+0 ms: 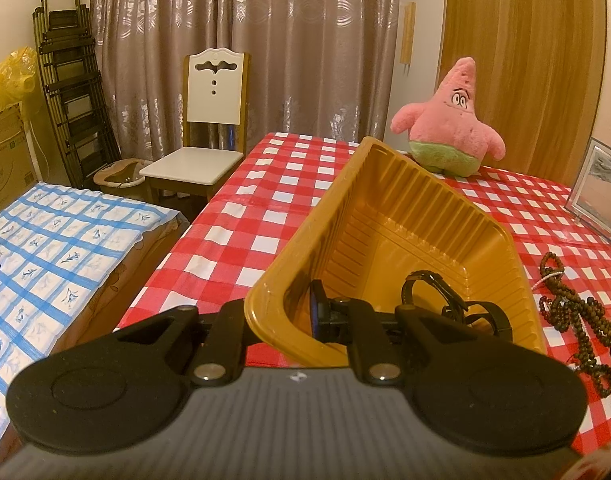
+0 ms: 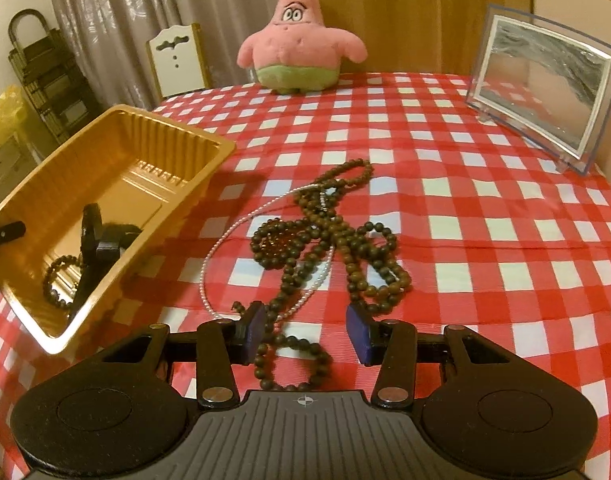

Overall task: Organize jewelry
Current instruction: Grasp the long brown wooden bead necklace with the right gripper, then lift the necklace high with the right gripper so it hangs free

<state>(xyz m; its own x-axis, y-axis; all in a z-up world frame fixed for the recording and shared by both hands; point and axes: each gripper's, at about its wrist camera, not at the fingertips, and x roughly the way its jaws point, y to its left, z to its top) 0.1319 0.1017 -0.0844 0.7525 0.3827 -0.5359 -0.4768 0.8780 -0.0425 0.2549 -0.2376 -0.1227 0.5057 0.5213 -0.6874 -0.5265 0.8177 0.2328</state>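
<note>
While the left gripper [image 1: 305,312] clamps the tray [image 1: 389,240] wall to steady it, the right gripper [image 2: 309,330] hangs unclenched astride the beads [image 2: 325,236] on the worktop [image 2: 485,208], seemingly poised to grasp them.

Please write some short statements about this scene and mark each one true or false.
1. The left gripper clamps the wall of the gold tray. True.
2. The tray is empty. False: a watch and a small bead bracelet lie in it.
3. The right gripper is shut on the dark bead necklace. False: its fingers stand apart around the beads.
4. A pearl strand lies tangled with the dark beads. True.
5. The plush toy lies in the tray. False: it stands on the tablecloth.
</note>
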